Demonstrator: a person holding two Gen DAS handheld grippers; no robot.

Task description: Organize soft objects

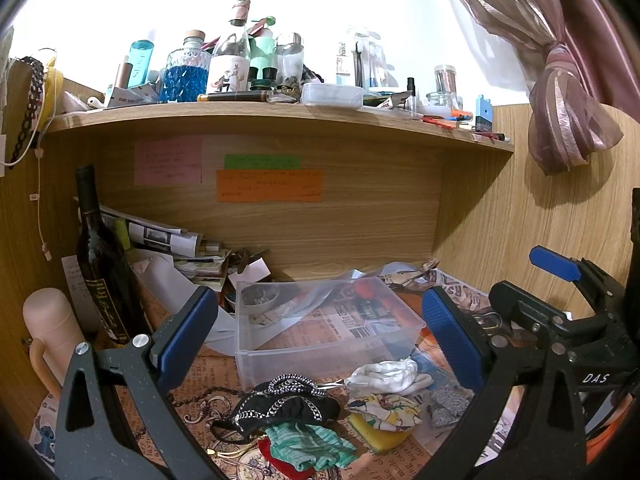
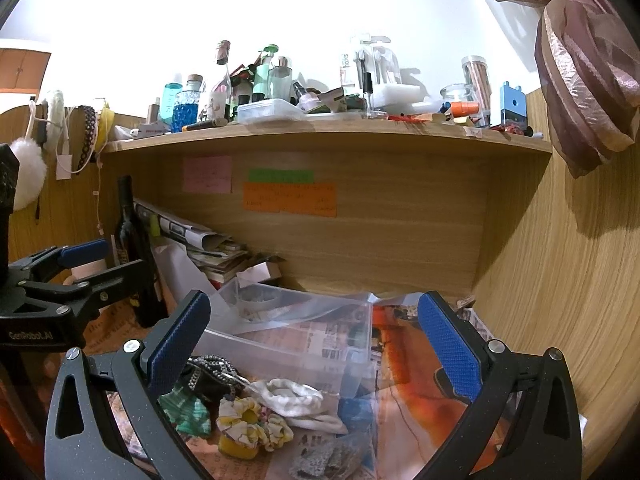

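Here the left gripper [image 1: 320, 344] and the right gripper [image 2: 316, 344] both hang above the desk, each with its jaws wide apart and nothing between them. The soft things lie in a small heap just in front of the clear plastic box [image 1: 328, 332]: a white cloth [image 1: 386, 376], a flowered scrunchie [image 1: 384, 410] on top of a yellow sponge [image 1: 378, 436], a black lacy piece [image 1: 284, 402] and a green striped cloth [image 1: 310, 446]. A dark wine bottle [image 1: 100, 260] stands upright at the left, well apart from the heap.
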